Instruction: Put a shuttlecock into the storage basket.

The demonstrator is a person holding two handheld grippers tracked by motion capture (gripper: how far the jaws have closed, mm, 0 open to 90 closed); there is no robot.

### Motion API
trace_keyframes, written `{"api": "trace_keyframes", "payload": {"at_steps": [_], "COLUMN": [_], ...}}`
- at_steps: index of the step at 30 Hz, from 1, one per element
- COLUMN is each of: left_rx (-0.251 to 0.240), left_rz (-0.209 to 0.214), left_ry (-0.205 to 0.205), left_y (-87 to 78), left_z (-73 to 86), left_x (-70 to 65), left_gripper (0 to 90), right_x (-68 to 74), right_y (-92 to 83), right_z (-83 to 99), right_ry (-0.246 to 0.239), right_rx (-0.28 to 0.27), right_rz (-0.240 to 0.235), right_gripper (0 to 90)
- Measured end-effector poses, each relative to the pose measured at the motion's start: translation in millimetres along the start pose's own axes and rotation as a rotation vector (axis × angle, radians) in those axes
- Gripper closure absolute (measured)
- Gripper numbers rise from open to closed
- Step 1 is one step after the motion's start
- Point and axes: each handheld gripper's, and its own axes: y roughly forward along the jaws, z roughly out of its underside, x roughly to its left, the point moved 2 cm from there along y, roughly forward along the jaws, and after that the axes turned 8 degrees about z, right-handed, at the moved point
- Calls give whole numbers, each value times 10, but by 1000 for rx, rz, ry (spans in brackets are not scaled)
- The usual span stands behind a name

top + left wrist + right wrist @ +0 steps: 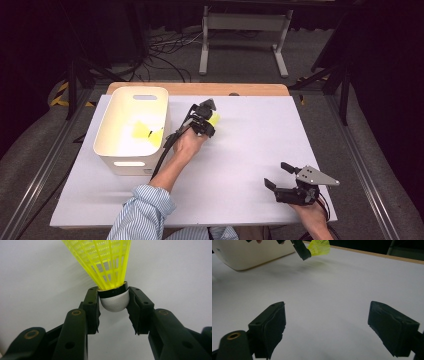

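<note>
My left gripper point(206, 119) is shut on a yellow shuttlecock point(214, 120), just right of the white bin point(116, 150). In the left gripper view the two black jaws of this gripper point(113, 298) clamp the white cork base, and the yellow mesh skirt of the shuttlecock point(105, 260) points away over the white table. From the right gripper view the shuttlecock point(320, 247) hangs a little above its own shadow. My right gripper point(276, 175) rests near the table's front right, open and with nothing in it; its jaws point(331, 315) stand wide apart.
The white bin point(249, 255) has handle slots and holds two more yellow shuttlecocks point(145, 132). The white table top point(250, 150) ends in a wooden strip at the back. A cable trails from the left gripper along the forearm. Behind the table are metal frames and floor cables.
</note>
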Motion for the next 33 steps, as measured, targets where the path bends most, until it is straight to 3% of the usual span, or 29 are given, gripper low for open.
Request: {"api": "trace_keyframes", "payload": {"at_steps": [33], "left_rx": [6], "left_rz": [33], "left_ry": [41], "left_y": [-274], "left_z": [116], "left_x": [-131], "left_gripper": [633], "right_x": [4], "right_y": [5], "right_z": [0], "right_ry": [1], "right_rx": [2], "right_rz": [1], "right_gripper": [153]}}
